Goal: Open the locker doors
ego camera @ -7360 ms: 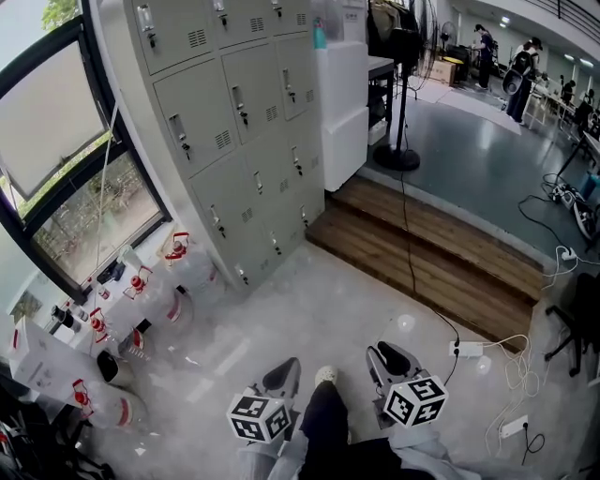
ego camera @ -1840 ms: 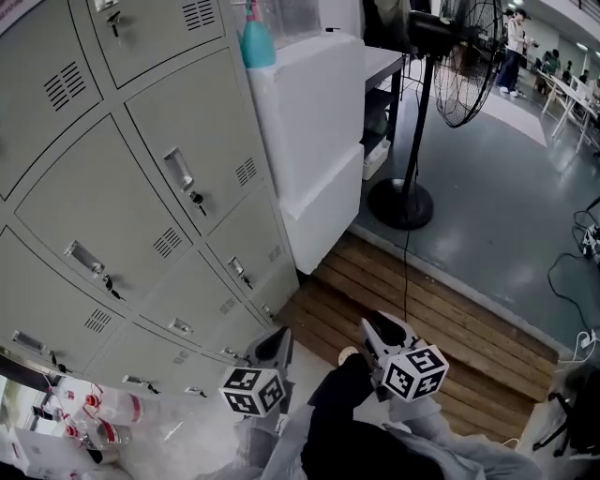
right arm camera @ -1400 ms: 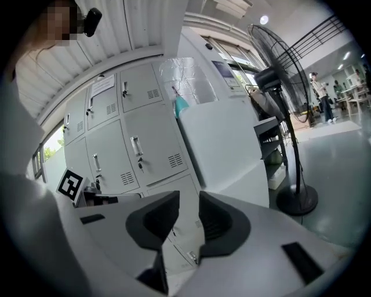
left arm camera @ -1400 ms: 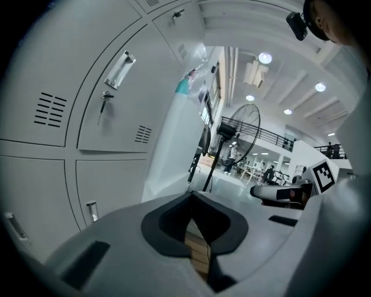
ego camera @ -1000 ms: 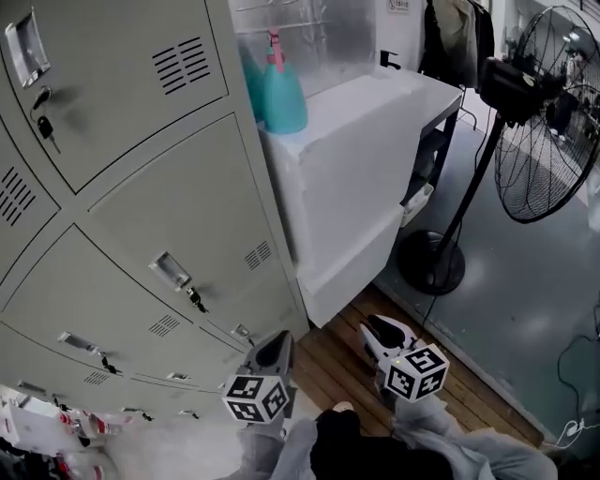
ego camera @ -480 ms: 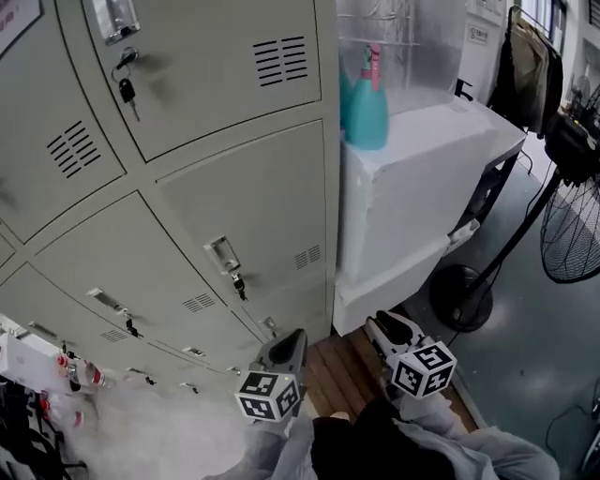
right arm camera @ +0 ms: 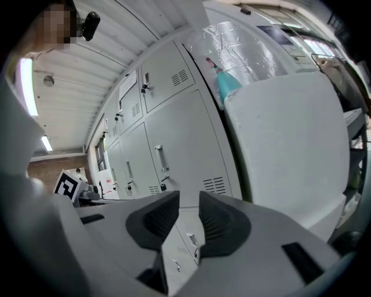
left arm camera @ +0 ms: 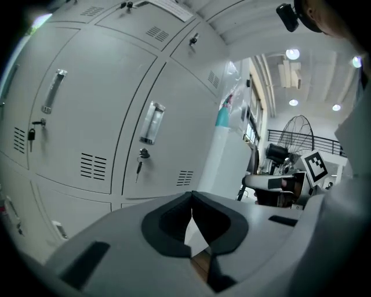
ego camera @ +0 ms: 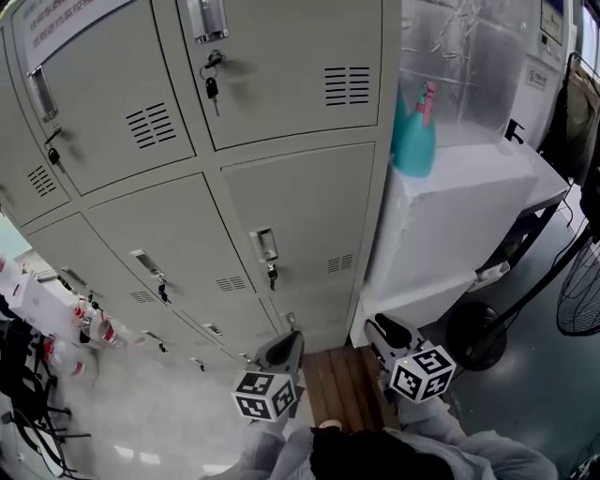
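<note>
Notice (ego camera: 66, 22) on top locker: print too small to read. Locker doors (ego camera: 302, 225) all closed, ahead and above me, apart from both grippers. My left gripper (ego camera: 284, 347) closed, empty. My right gripper (ego camera: 382, 332) slightly open, empty.

Grey sleeves (ego camera: 487, 455) (checkered marker cubes (ego camera: 265, 396))
</note>
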